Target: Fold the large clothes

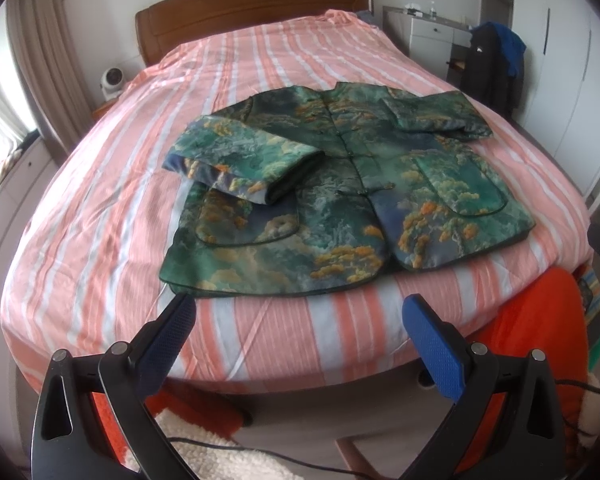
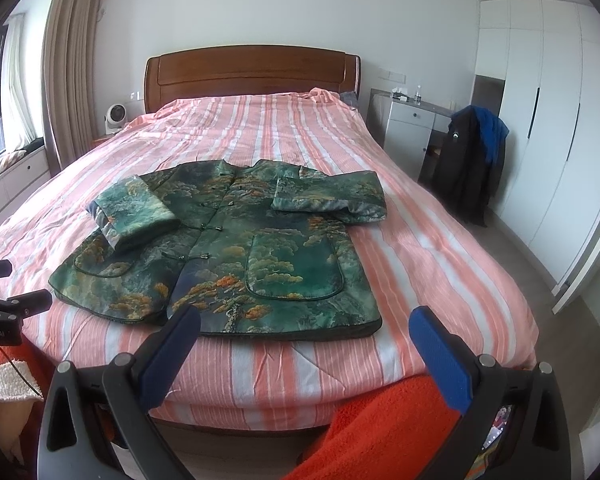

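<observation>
Jacket (image 1: 340, 184) lies flat on the bed (image 1: 112, 184) just ahead of both spread, empty grippers, left (image 1: 300, 316) and right (image 2: 304, 328), sleeves already crossed inward, so best pinch the near hem corners evenly and lift toward the far collar (image 1: 360, 90).

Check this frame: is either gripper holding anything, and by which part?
Nothing is held. The left gripper and right gripper are both open, short of the hem of the green jacket, which lies on the bed.
</observation>
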The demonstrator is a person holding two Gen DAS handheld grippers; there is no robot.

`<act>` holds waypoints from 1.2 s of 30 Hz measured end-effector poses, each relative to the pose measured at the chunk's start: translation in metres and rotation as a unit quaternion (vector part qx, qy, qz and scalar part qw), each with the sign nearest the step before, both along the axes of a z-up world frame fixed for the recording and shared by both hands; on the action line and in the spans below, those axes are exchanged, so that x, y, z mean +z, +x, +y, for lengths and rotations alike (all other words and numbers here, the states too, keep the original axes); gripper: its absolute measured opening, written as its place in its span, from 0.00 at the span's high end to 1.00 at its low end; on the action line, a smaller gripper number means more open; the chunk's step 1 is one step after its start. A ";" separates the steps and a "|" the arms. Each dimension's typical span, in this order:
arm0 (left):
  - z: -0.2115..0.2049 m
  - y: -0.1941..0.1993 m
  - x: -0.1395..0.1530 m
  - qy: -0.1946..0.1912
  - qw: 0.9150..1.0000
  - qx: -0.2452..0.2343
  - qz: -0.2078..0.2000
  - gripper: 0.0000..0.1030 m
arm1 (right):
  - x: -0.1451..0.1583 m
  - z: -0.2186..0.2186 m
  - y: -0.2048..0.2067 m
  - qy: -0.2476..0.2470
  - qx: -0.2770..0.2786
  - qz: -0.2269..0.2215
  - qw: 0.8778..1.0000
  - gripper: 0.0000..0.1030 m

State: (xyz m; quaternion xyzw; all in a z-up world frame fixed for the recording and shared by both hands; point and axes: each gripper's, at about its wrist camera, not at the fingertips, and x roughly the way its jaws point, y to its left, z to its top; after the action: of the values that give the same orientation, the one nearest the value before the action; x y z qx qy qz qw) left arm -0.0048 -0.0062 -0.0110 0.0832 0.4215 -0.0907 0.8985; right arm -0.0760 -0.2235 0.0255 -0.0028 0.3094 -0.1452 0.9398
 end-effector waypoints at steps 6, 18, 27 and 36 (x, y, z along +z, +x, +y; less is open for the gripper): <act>0.001 0.000 0.001 0.000 1.000 -0.002 -0.001 0.00 | 0.000 0.000 0.000 0.000 0.000 0.000 1.000 0.00; 0.000 -0.001 0.005 -0.004 1.000 -0.004 -0.007 0.00 | 0.006 0.000 -0.001 -0.009 -0.003 -0.015 1.000 0.00; 0.000 -0.001 0.005 -0.004 1.000 -0.004 -0.007 0.00 | 0.007 0.002 -0.001 -0.011 0.002 -0.015 1.000 0.00; 0.000 -0.002 0.005 -0.003 1.000 -0.003 -0.006 0.00 | 0.007 0.003 -0.001 -0.011 0.002 -0.014 1.000 0.00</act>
State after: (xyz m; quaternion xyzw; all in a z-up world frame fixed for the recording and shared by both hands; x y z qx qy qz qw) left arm -0.0067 -0.0060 -0.0061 0.0821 0.4156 -0.0947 0.9009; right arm -0.0772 -0.2200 0.0321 -0.0123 0.2947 -0.1466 0.9442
